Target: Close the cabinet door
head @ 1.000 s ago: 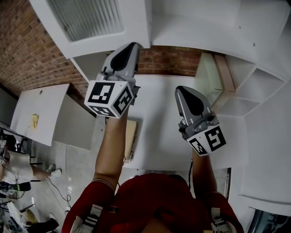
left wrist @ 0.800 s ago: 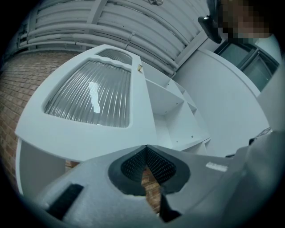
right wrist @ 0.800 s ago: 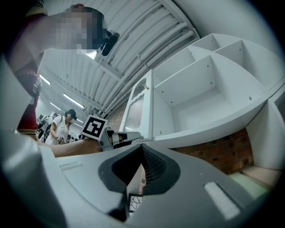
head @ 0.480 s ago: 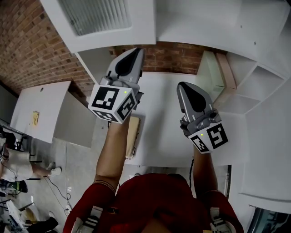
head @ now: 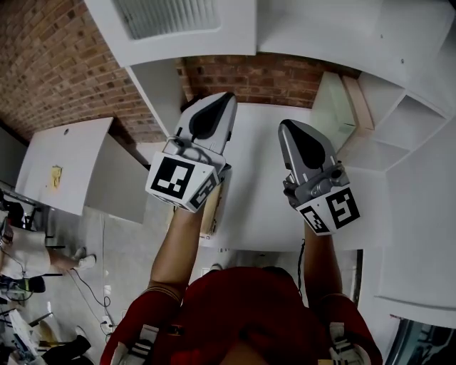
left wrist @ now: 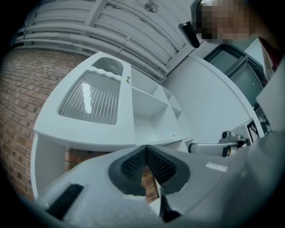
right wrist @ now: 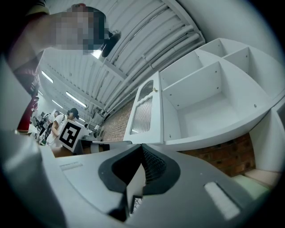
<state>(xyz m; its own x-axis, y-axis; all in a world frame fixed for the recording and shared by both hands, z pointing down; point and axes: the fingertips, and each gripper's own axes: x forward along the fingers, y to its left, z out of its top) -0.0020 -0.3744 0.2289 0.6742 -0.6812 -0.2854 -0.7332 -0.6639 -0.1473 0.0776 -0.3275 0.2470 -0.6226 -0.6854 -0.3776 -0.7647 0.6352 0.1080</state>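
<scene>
The white cabinet door [head: 178, 21] with a ribbed glass pane hangs at the top left of the head view. It lies about in line with the cabinet front. Beside it are the open white shelves [head: 399, 107]. My left gripper [head: 226, 96] is shut and empty, below the door's lower edge and apart from it. My right gripper [head: 285, 125] is shut and empty too, lower and to the right. In the left gripper view, the door [left wrist: 91, 104] and shelves [left wrist: 149, 104] rise above the shut gripper [left wrist: 145, 149]. In the right gripper view, the door [right wrist: 144, 113] stands left of the shelves [right wrist: 209, 98], above the right gripper [right wrist: 141, 147].
A brick wall [head: 64, 71] runs behind and under the cabinet. A white counter [head: 253, 192] lies below my grippers, with a wooden board [head: 210, 214] at its left edge. A white panel [head: 60, 171] stands at the left. A person [head: 21, 249] stands far left on the floor.
My left gripper has come away from the door's lower edge and dropped lower. The right gripper has shifted slightly. Both jaws stay shut.
</scene>
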